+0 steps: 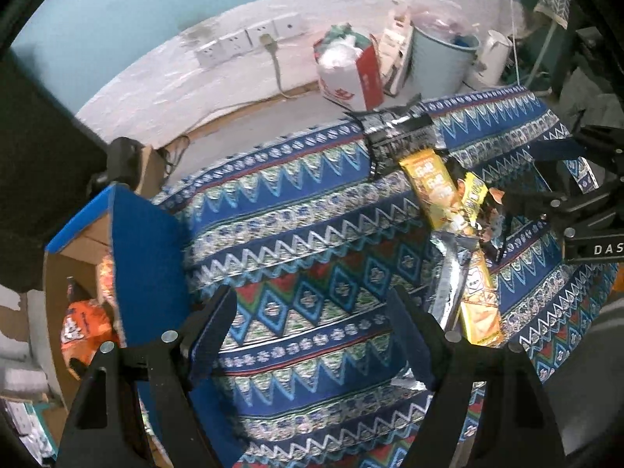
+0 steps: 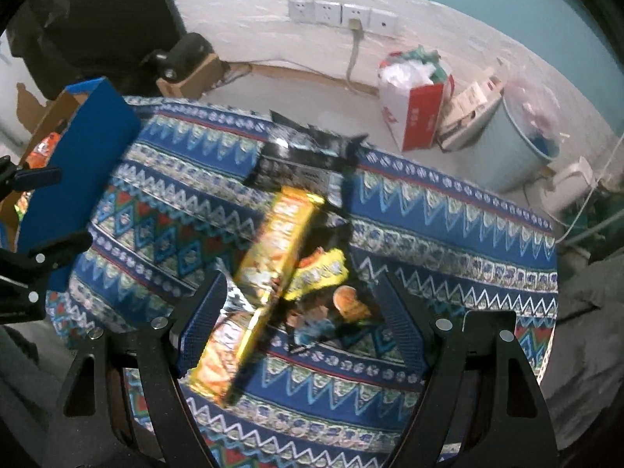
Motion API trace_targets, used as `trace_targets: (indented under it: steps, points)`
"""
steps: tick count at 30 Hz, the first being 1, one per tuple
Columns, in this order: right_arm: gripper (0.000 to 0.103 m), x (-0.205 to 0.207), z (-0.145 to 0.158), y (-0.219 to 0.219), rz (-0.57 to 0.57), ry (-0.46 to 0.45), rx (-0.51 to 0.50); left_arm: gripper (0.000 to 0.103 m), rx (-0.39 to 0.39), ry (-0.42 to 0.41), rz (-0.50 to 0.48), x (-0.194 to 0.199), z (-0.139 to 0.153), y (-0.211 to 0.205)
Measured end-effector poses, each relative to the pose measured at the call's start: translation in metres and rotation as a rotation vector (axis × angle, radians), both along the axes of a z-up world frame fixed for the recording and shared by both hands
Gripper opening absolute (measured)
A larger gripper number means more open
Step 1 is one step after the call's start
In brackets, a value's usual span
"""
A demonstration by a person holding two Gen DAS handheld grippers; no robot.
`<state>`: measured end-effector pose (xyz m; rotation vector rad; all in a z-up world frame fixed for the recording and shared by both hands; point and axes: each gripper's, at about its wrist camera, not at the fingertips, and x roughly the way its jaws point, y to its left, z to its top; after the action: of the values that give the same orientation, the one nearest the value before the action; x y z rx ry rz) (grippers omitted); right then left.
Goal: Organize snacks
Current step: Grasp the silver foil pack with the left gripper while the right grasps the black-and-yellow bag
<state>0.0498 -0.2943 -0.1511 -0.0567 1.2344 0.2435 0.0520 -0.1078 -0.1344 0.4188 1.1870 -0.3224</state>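
Several snack packets lie in a pile on the patterned cloth of the table (image 1: 296, 210): a yellow-orange packet (image 1: 427, 181), a black packet (image 1: 397, 132) behind it, a silver one (image 1: 448, 284) and another yellow one (image 1: 479, 308). My left gripper (image 1: 312, 331) is open and empty above bare cloth, left of the pile. My right gripper (image 2: 300, 312) is open, its jaws standing on either side of the pile: the yellow-orange packet (image 2: 273, 249), a yellow-and-black packet (image 2: 331, 292), the black packet (image 2: 308, 160). The right gripper also shows in the left wrist view (image 1: 553, 187).
A blue-edged cardboard box (image 1: 128, 249) stands at the table's left end with orange packets (image 1: 84, 327) inside; it also shows in the right wrist view (image 2: 78, 156). On the floor behind are a red-and-white bag (image 1: 351, 70), a pale bucket (image 1: 440, 54) and a white kettle (image 1: 491, 54).
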Motion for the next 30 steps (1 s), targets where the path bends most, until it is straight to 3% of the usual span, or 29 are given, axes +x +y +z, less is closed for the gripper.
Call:
trace_targets:
  steps: [20, 27, 30]
  points:
    - [0.079, -0.002, -0.046, -0.026, -0.016, 0.109, -0.027, 0.081, -0.104, 0.238, -0.072, -0.015, -0.07, -0.046]
    - [0.079, 0.0, -0.052, -0.023, -0.012, 0.123, -0.027, 0.081, -0.079, 0.285, -0.083, -0.022, -0.097, -0.06]
    - [0.079, 0.002, -0.056, -0.019, -0.005, 0.131, -0.032, 0.076, -0.113, 0.32, -0.064, -0.022, -0.108, -0.06]
